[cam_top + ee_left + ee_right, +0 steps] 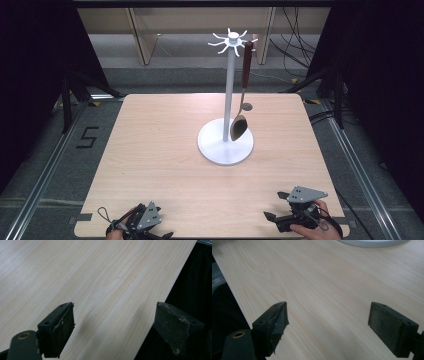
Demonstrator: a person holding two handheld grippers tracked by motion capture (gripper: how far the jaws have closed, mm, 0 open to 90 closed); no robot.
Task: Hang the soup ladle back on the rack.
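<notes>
Pale wood-grain table [165,165] on a dark-curtained stage, with grey flooring around it. At the table's middle, slightly toward the far right, stands a white rack [229,100]: a round base plate, a slim upright post, and a crown of short hooks at the top. A wooden spoon [242,100] hangs from one hook on the post's right side, handle up and bowl down, its long axis close to vertical and nearly parallel to the post; the bowl hangs just above the base plate, just beside the post.

Both grippers rest at the near edge, well apart from the rack. The left gripper [165,234] sits at the near left corner, the right gripper [269,218] at the near right. In the left gripper view the left gripper [113,322] has its jaws spread wide over bare table at the board's edge, holding nothing. In the right gripper view the right gripper [328,325] is likewise spread wide and empty, with the rim of the rack [372,243] at the top of that frame.

Key relation: the spoon lies forward of both grippers, and left of the right gripper. The right gripper appears the nearer, and the spoon hangs on its side of the post, so a forward and upward reach to the upright handle would likely fall to that hand.
</notes>
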